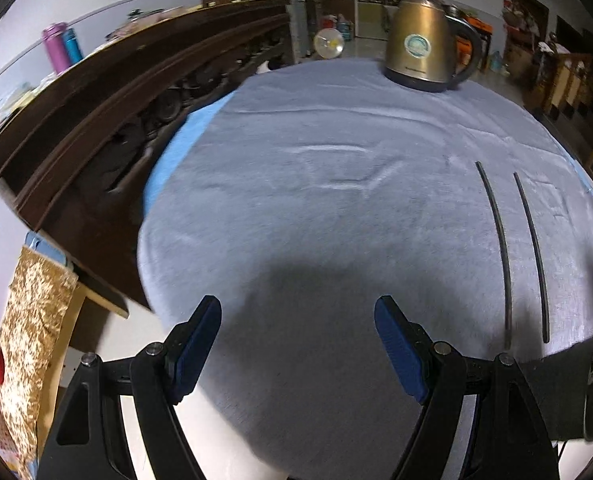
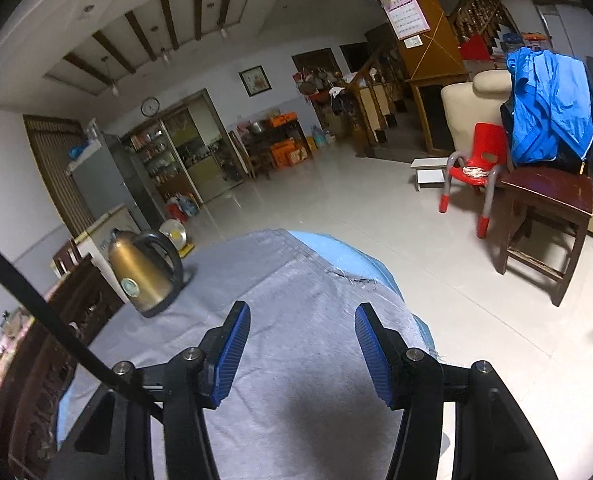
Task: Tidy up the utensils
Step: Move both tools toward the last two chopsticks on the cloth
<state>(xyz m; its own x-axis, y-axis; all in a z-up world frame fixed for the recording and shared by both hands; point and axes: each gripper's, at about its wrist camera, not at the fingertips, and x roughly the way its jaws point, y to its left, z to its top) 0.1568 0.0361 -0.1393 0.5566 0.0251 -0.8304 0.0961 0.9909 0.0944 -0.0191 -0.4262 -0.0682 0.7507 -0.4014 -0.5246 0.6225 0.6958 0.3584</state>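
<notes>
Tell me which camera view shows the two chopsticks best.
The left wrist view: both chopsticks lie side by side, apart, full length on the grey cloth, right of the open jaws. The right wrist view shows none on the cloth, only a dark rod, unidentifiable, crossing its left edge.

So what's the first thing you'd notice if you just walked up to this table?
Probably the shiny gold kettle, standing at the far edge of the grey cloth. Next, the two dark chopsticks lying side by side, apart, on the cloth's right side. Both hand-held grippers hover open and hold nothing.
</notes>
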